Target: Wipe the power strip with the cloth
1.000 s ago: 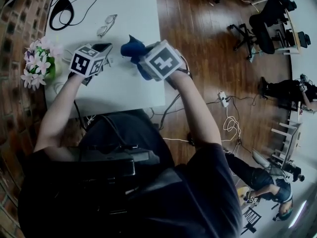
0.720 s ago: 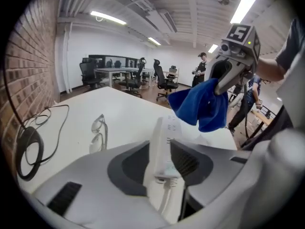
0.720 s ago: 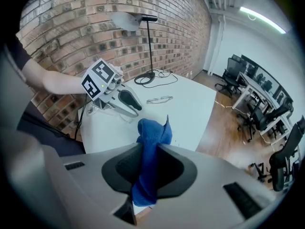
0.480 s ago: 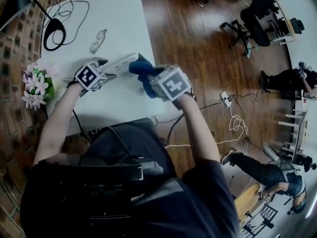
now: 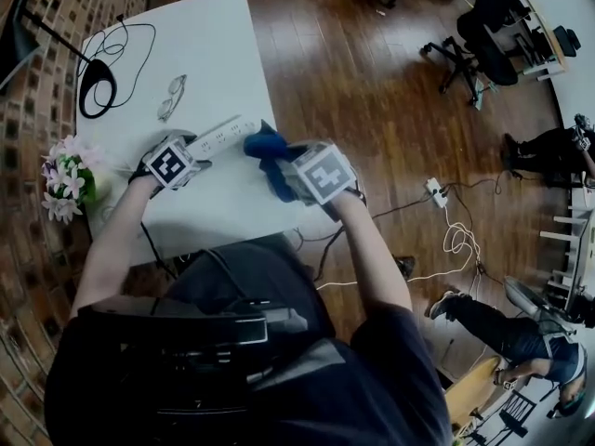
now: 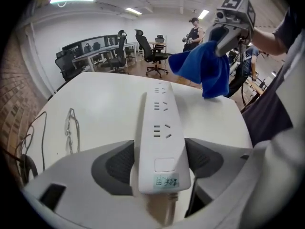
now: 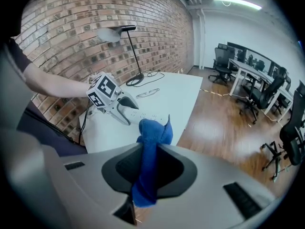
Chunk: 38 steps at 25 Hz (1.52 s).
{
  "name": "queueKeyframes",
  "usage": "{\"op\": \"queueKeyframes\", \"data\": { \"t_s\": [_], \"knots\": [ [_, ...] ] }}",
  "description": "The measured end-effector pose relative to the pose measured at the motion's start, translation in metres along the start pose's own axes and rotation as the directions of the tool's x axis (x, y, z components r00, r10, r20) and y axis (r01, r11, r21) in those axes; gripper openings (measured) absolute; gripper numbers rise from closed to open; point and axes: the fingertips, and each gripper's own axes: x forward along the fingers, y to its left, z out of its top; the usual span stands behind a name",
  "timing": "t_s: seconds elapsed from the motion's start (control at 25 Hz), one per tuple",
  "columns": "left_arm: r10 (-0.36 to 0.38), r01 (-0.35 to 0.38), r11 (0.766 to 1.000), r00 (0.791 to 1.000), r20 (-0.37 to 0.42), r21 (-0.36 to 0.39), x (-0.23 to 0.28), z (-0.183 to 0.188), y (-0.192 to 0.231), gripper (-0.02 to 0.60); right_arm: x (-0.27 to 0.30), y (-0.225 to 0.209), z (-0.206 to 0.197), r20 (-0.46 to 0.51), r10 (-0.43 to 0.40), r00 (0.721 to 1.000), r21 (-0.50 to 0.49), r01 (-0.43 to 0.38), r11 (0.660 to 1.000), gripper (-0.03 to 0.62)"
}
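The white power strip (image 5: 221, 131) lies on the white table (image 5: 209, 40), and its cable end sits between the jaws of my left gripper (image 5: 197, 148). In the left gripper view the strip (image 6: 159, 123) fills the gap of the left gripper (image 6: 159, 149). Those jaws have just been opening and stand wide beside the strip's sides. My right gripper (image 5: 284, 168) is shut on the blue cloth (image 5: 264, 145), which hangs just past the strip's far end. In the right gripper view the cloth (image 7: 150, 137) is pinched between the pads, with the strip (image 7: 148, 114) beyond it.
Glasses (image 5: 170, 98) and a coiled black cable (image 5: 98, 80) lie further back on the table. A bunch of flowers (image 5: 65, 177) stands at the left edge. The table's right edge runs close by the cloth. Office chairs (image 5: 479, 45) and floor cables (image 5: 437, 193) lie to the right.
My left gripper has come down over the strip's cable end, and its jaws now stand wide. The right gripper has carried the cloth sideways, away from the left gripper, to the strip's far end.
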Motion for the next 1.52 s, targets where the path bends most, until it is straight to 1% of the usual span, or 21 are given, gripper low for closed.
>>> {"op": "queueKeyframes", "data": {
  "t_s": [0.08, 0.2, 0.28, 0.36, 0.48, 0.56, 0.6, 0.68, 0.76, 0.84, 0.96, 1.04, 1.12, 1.16, 1.2, 1.24, 1.32, 1.36, 1.44, 1.48, 1.52],
  "knots": [
    [0.018, -0.018, 0.999, 1.0, -0.002, 0.03, 0.0, 0.002, -0.006, 0.281, 0.001, -0.003, -0.002, 0.004, 0.015, 1.0, -0.002, -0.015, 1.0, 0.063],
    [0.106, -0.106, 0.99, 0.994, 0.004, 0.094, 0.0, 0.0, -0.009, 0.273, 0.003, -0.007, -0.003, 0.001, 0.034, 0.999, -0.014, -0.034, 0.999, 0.063],
    [0.177, -0.177, 0.974, 0.984, 0.013, 0.14, -0.001, 0.001, -0.01, 0.273, 0.004, -0.008, 0.001, 0.003, 0.047, 0.999, -0.04, -0.047, 0.998, 0.063],
    [0.258, -0.257, 0.944, 0.966, 0.023, 0.207, -0.002, 0.002, -0.011, 0.273, 0.003, -0.006, 0.008, 0.015, 0.068, 0.998, -0.065, -0.067, 0.996, 0.063],
    [0.379, -0.377, 0.875, 0.924, 0.057, 0.304, -0.003, 0.003, -0.014, 0.273, -0.01, 0.006, 0.033, 0.072, 0.118, 0.99, -0.096, -0.111, 0.989, 0.063],
    [0.44, -0.441, 0.829, 0.894, 0.087, 0.343, -0.005, 0.004, -0.015, 0.273, -0.004, 0.008, 0.043, 0.118, 0.134, 0.984, -0.107, -0.121, 0.987, 0.063],
    [0.462, -0.465, 0.811, 0.881, 0.099, 0.354, -0.006, 0.004, -0.016, 0.273, 0.003, 0.007, 0.048, 0.141, 0.135, 0.981, -0.115, -0.119, 0.986, 0.063],
    [0.489, -0.496, 0.79, 0.864, 0.116, 0.361, -0.008, 0.004, -0.017, 0.273, 0.016, 0.007, 0.06, 0.167, 0.133, 0.977, -0.157, -0.107, 0.982, 0.063],
    [0.495, -0.505, 0.786, 0.86, 0.124, 0.357, -0.008, 0.005, -0.019, 0.273, 0.03, 0.013, 0.071, 0.162, 0.158, 0.974, -0.227, -0.119, 0.967, 0.063],
    [0.488, -0.499, 0.791, 0.863, 0.129, 0.354, -0.008, 0.005, -0.02, 0.273, 0.045, 0.023, 0.079, 0.138, 0.185, 0.973, -0.323, -0.132, 0.937, 0.063],
    [0.483, -0.498, 0.786, 0.864, 0.14, 0.367, -0.009, 0.006, -0.02, 0.273, 0.068, 0.038, 0.082, 0.048, 0.205, 0.978, -0.478, -0.158, 0.864, 0.064],
    [0.49, -0.508, 0.773, 0.859, 0.15, 0.381, -0.01, 0.006, -0.021, 0.273, 0.08, 0.047, 0.076, -0.052, 0.227, 0.972, -0.568, -0.216, 0.794, 0.067],
    [0.498, -0.517, 0.761, 0.853, 0.159, 0.391, -0.011, 0.006, -0.022, 0.273, 0.088, 0.055, 0.069, -0.144, 0.24, 0.96, -0.645, -0.275, 0.713, 0.07],
    [0.499, -0.52, 0.758, 0.851, 0.163, 0.394, -0.011, 0.006, -0.022, 0.273, 0.092, 0.057, 0.066, -0.175, 0.241, 0.955, -0.67, -0.295, 0.681, 0.072],
    [0.498, -0.521, 0.757, 0.851, 0.167, 0.394, -0.012, 0.006, -0.023, 0.273, 0.096, 0.057, 0.064, -0.197, 0.239, 0.951, -0.688, -0.308, 0.657, 0.074],
    [0.495, -0.52, 0.758, 0.851, 0.172, 0.394, -0.012, 0.005, -0.024, 0.273, 0.099, 0.057, 0.063, -0.212, 0.237, 0.948, -0.7, -0.317, 0.64, 0.076],
    [0.493, -0.523, 0.757, 0.85, 0.183, 0.391, -0.014, 0.005, -0.024, 0.273, 0.105, 0.056, 0.06, -0.247, 0.232, 0.941, -0.709, -0.338, 0.619, 0.093],
    [0.496, -0.528, 0.754, 0.848, 0.187, 0.391, -0.016, 0.006, -0.024, 0.273, 0.107, 0.055, 0.058, -0.274, 0.228, 0.934, -0.706, -0.356, 0.612, 0.115],
    [0.503, -0.536, 0.747, 0.842, 0.194, 0.393, -0.02, 0.007, -0.025, 0.273, 0.114, 0.052, 0.051, -0.346, 0.217, 0.913, -0.69, -0.405, 0.6, 0.196],
    [0.503, -0.538, 0.744, 0.841, 0.197, 0.396, -0.02, 0.007, -0.026, 0.273, 0.118, 0.05, 0.046, -0.381, 0.21, 0.901, -0.679, -0.426, 0.597, 0.225],
    [0.502, -0.538, 0.743, 0.841, 0.201, 0.398, -0.02, 0.007, -0.027, 0.273, 0.122, 0.049, 0.042, -0.407, 0.206, 0.89, -0.667, -0.444, 0.598, 0.23]
  ]
}}
